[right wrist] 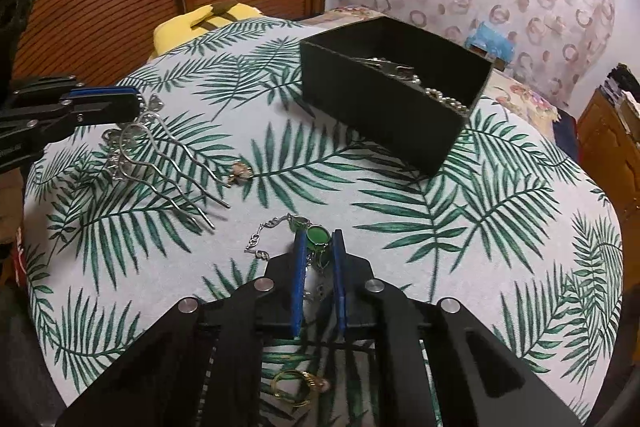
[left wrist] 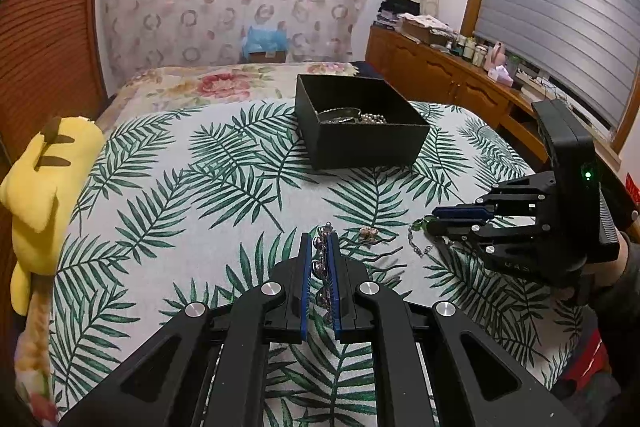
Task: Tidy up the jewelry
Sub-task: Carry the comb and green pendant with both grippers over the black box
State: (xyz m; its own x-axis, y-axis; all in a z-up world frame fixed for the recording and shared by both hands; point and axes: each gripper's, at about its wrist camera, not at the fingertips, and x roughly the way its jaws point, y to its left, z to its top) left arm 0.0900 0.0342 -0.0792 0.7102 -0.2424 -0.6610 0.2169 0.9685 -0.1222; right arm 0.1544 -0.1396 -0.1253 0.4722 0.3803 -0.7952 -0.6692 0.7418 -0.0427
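Nearest to us, under the right gripper (right wrist: 317, 247), lies a gold ring (right wrist: 298, 385) on the palm-leaf cloth (right wrist: 460, 227); it is not yet picked up. The right gripper's blue pads sit narrowed around the green-stone bracelet (right wrist: 318, 237), whose silver chain trails out to the left on the cloth. We judge it gripped, though the view does not show whether the pads truly press the stone.

The left gripper (left wrist: 319, 247) has its fingers drawn close on the decorated head of the silver hair comb (right wrist: 160, 163), whose wavy prongs rest on the cloth. Between the comb and the bracelet sits a small pinkish-gold piece (right wrist: 240, 173), perhaps an earring, loose on the cloth.

Farther back stands the black box (left wrist: 360, 143), open, already holding a pearl strand (right wrist: 444, 99) and some silver pieces.

So we judge the job partly done: some jewelry is boxed, two pieces are in the grippers, and the ring and the small piece are left to collect. Beyond the cloth's left edge lies a yellow plush toy (left wrist: 44, 179).
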